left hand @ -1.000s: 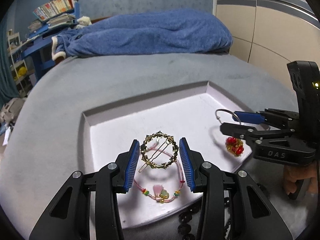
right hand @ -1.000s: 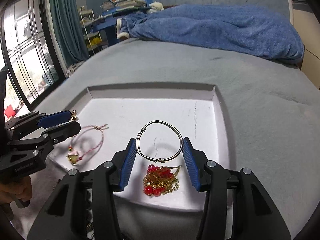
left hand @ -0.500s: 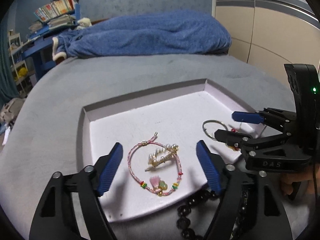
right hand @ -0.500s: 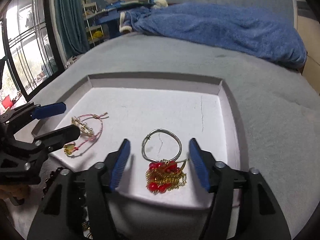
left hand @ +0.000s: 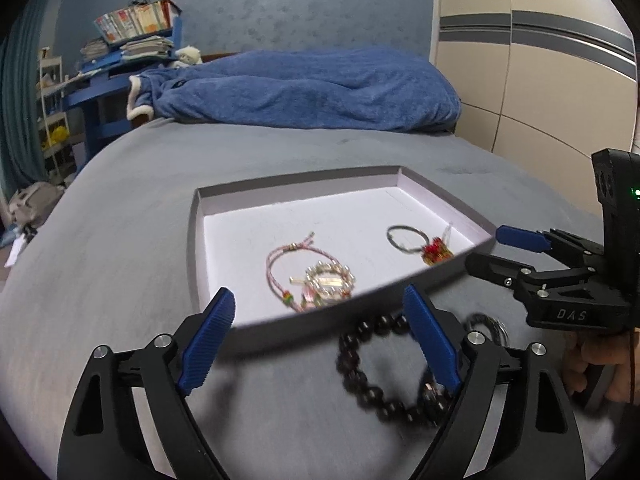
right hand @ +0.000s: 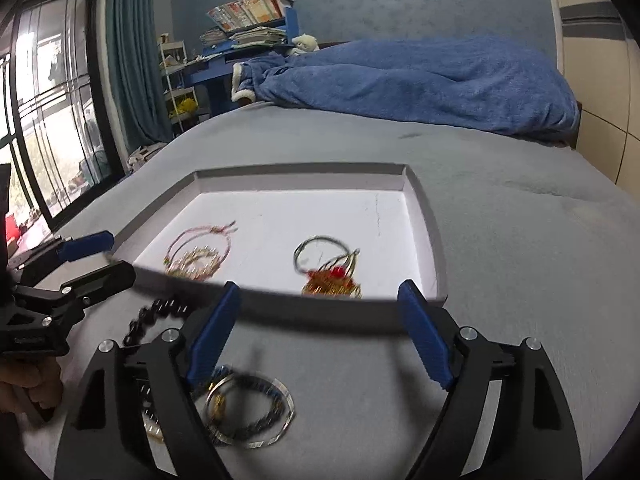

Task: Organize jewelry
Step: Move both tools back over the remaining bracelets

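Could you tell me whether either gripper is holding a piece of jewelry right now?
Nothing is held: the left gripper and right gripper are both open and empty.

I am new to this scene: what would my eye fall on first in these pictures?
Probably the shallow white tray on the grey bed, holding a pink cord bracelet and a thin silver bangle beside a red-and-gold bead ornament. In front of the tray, a dark beaded bracelet lies between the fingers of the open left claw.
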The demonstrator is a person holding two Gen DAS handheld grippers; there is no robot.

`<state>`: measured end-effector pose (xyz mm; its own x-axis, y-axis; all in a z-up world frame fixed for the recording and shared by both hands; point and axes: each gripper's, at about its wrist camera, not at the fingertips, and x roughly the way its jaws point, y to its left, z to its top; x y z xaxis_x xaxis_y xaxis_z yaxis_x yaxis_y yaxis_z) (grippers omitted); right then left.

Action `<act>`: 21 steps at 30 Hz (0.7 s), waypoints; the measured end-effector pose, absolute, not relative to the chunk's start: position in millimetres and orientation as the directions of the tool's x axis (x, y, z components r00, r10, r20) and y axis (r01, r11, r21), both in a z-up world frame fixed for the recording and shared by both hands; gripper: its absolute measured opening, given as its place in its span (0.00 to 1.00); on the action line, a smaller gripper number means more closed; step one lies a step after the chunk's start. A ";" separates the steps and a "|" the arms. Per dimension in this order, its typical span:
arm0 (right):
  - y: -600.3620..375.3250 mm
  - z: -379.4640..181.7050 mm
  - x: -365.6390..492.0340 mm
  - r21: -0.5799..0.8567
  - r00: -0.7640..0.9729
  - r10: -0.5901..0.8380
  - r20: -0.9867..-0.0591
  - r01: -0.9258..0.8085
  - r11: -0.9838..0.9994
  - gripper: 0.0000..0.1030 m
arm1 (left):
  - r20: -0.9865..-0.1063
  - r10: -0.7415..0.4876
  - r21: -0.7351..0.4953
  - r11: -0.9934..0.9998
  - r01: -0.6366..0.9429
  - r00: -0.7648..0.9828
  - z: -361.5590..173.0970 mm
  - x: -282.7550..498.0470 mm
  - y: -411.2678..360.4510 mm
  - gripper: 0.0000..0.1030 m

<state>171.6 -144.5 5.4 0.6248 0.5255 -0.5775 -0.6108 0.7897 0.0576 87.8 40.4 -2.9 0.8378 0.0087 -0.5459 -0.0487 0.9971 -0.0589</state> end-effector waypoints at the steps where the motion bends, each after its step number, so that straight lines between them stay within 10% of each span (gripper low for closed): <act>1: -144.4 5.0 169.3 0.059 0.621 0.527 -0.580 -0.613 0.788 0.79 | -0.547 0.003 -0.060 0.997 -0.043 0.837 -3.3 84.1 38.8 0.85; 21: -171.1 -2.2 133.7 0.139 0.578 0.554 -0.600 -0.607 0.783 0.79 | -0.584 -0.081 -0.080 0.996 0.043 0.808 -15.0 55.8 19.3 0.85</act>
